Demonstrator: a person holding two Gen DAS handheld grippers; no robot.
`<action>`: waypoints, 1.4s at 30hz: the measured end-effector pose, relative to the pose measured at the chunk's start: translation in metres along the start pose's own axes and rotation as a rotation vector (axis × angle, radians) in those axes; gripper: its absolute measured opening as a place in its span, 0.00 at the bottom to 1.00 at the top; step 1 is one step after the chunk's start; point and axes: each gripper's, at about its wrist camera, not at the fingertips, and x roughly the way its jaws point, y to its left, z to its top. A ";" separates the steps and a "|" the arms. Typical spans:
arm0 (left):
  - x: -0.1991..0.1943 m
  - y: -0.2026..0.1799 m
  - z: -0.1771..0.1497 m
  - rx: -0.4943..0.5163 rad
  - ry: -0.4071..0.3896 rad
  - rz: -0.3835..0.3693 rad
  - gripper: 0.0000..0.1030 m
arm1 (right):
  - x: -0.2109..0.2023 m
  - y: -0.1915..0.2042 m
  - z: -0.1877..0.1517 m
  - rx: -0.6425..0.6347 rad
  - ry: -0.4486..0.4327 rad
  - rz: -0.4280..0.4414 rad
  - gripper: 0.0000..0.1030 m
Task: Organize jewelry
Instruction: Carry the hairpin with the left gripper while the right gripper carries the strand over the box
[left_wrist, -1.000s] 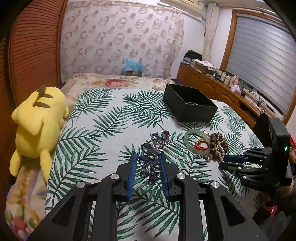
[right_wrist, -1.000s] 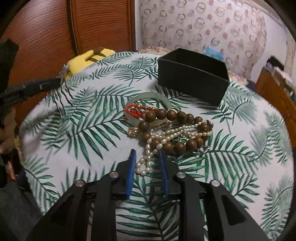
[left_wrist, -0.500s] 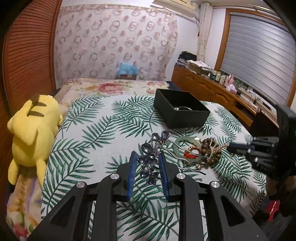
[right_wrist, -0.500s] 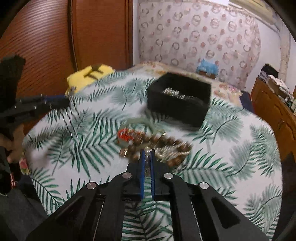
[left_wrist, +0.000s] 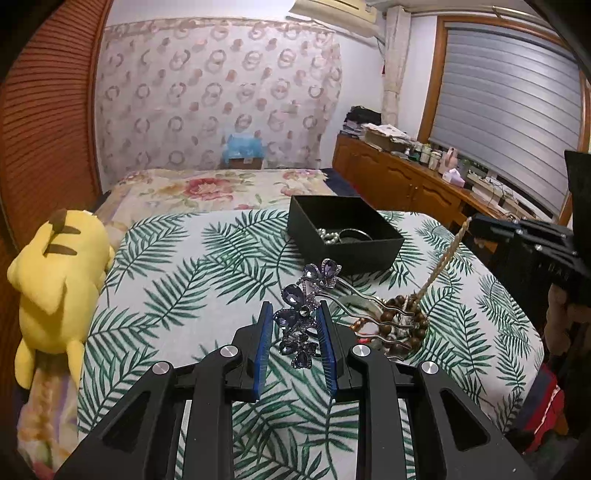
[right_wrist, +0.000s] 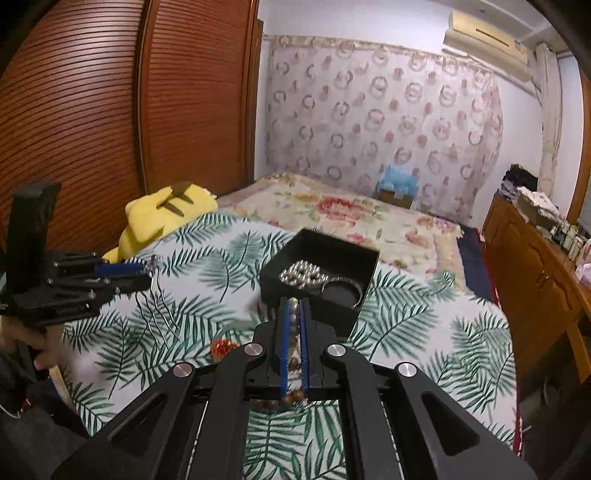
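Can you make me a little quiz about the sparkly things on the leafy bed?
1. True or false: the open black box is empty.
2. What does the left gripper hold? A) purple jewelled hair comb B) green bangle C) red bracelet
3. Fill in: the right gripper is shut on a strand of ____ that hangs taut over the brown wooden bead bracelet.

Key: 1 false, it holds silver beads and a ring-shaped bangle; 2 A; 3 pearls.
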 end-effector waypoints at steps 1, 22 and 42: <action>0.001 -0.002 0.002 0.004 -0.002 -0.001 0.22 | -0.003 -0.002 0.003 0.000 -0.010 -0.003 0.06; 0.032 -0.017 0.050 0.055 -0.029 -0.006 0.22 | -0.004 -0.037 0.073 -0.057 -0.118 -0.070 0.06; 0.092 -0.013 0.100 0.069 0.010 0.008 0.22 | 0.065 -0.075 0.078 -0.003 -0.041 0.025 0.06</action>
